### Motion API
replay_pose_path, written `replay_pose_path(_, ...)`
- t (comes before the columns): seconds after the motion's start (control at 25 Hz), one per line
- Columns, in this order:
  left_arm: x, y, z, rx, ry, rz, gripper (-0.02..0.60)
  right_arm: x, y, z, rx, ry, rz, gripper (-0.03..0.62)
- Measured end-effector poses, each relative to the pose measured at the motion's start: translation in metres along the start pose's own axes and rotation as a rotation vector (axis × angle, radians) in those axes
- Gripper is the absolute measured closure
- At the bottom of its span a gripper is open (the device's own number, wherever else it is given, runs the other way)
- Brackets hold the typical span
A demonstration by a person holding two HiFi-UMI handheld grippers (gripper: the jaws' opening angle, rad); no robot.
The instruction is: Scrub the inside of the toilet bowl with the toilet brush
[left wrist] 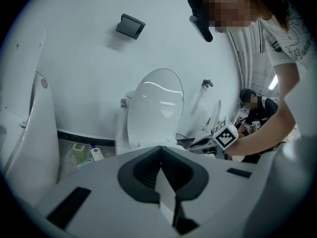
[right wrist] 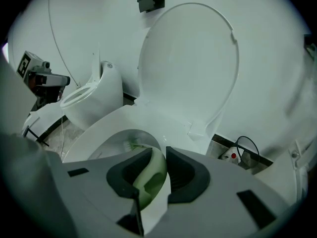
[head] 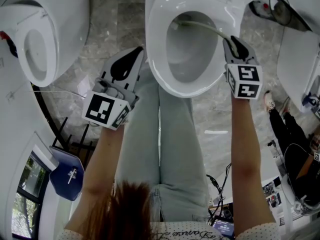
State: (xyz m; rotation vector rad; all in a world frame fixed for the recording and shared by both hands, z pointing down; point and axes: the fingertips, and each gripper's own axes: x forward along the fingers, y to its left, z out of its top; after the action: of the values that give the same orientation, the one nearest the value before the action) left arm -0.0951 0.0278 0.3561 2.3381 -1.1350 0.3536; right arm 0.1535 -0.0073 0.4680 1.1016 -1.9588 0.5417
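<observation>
Right claw [head: 234, 43] clamped on toilet brush [head: 202, 26], bristles at toilet bowl [head: 159, 76] rear edge; left claw [head: 135, 54] together, empty, outside left rim.

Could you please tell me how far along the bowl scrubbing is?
Done: the lid is up and the right tongs grip the toilet brush. In hand: its head is at the toilet bowl's far inner wall. Left: probably the remaining wall. The left tongs are shut, empty.
</observation>
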Motion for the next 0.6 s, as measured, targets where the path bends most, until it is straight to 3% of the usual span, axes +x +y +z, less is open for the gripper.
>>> replay_pose_path(0.6, 0.008, 0.004, -0.001, -0.002, 0.015, 0.005, 0.578, 0.006, -0.038, 0.001, 0.021, 0.012, -0.08, 0.502)
